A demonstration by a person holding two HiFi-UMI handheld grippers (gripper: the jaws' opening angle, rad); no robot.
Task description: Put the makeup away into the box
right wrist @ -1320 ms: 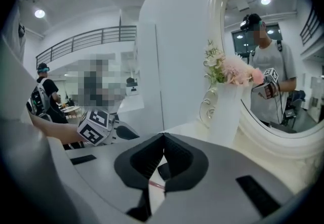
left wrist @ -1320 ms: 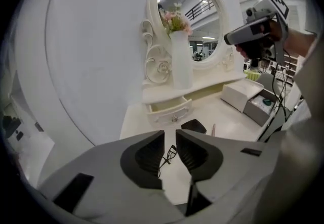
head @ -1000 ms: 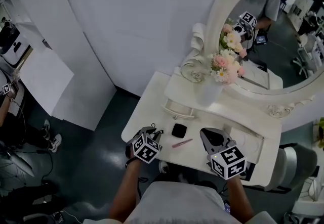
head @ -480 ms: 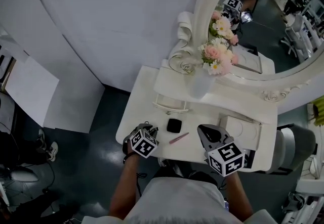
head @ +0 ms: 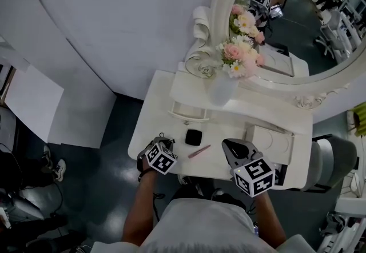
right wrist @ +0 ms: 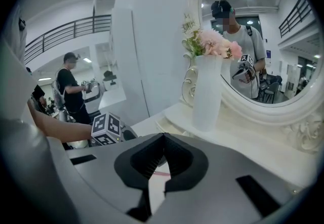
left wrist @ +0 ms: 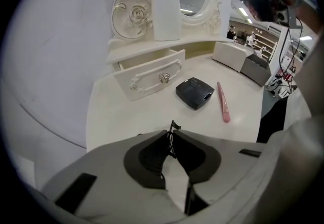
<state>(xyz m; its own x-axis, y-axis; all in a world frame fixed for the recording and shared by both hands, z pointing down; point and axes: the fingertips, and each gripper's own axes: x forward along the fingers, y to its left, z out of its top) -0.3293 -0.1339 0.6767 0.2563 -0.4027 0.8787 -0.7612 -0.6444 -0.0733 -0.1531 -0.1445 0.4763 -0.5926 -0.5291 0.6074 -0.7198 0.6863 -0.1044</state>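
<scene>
Left gripper (left wrist: 172,128): compact (left wrist: 195,93) and pink tube (left wrist: 223,102) seen beside drawer (left wrist: 149,77); fingers just closed together, empty.
Right gripper (right wrist: 163,139): flower vase (right wrist: 207,91) seen; fingers pressed together.
Counter (head: 151,129): white; dark floor (head: 108,160).

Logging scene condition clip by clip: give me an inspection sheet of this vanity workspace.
surface: white vanity table, its drawer open.
job's things: black compact and pink tube lie apart on it; white box at its right end.
clutter: vase of flowers on the shelf.
grippers: left claw just closed further, tips together, nothing between; right claw shut, empty.
cables: dark leads hang beyond the table's right end.
surroundings: oval mirror, white wall, dark floor.
</scene>
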